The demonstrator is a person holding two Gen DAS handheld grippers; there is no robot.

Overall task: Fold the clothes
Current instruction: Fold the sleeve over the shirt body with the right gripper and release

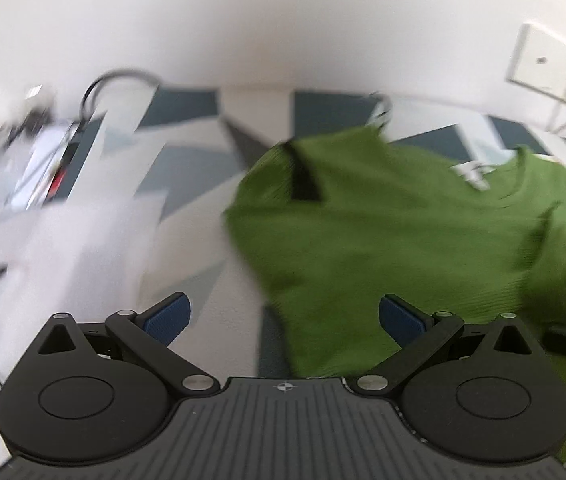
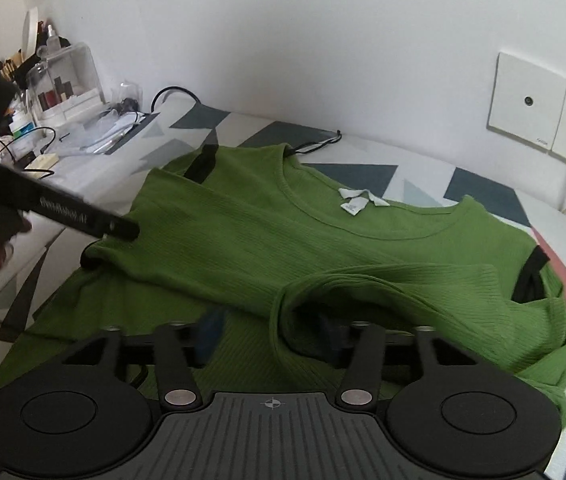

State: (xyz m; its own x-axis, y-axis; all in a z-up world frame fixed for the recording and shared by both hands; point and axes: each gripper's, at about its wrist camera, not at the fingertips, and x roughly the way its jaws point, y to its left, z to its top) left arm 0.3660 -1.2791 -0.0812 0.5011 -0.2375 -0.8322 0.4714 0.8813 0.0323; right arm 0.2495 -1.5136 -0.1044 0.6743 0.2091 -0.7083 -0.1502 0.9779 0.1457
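White wall and a bedspread (image 2: 367,170) printed with grey, navy and pink triangles fill the background ahead of both grippers. On it, directly in front of the right gripper (image 2: 271,338), lies the green top (image 2: 283,240), a fine-ribbed knit with black sleeve trim, a round neckline and a small white label (image 2: 357,202). One sleeve is folded across the body into a soft, rounded hump just ahead of the right gripper, whose jaws stand partly apart with no cloth pinched. The left gripper (image 1: 285,314) hangs wide open and empty, with the top's edge ahead and to its right.

The limp, stretchy knit may spring or slide back, undoing the sleeve fold. A fingertip could also snag the loose hump and drag it askew. Beyond the left gripper, a cluttered dresser (image 2: 63,96) with cables could catch a wide swing.
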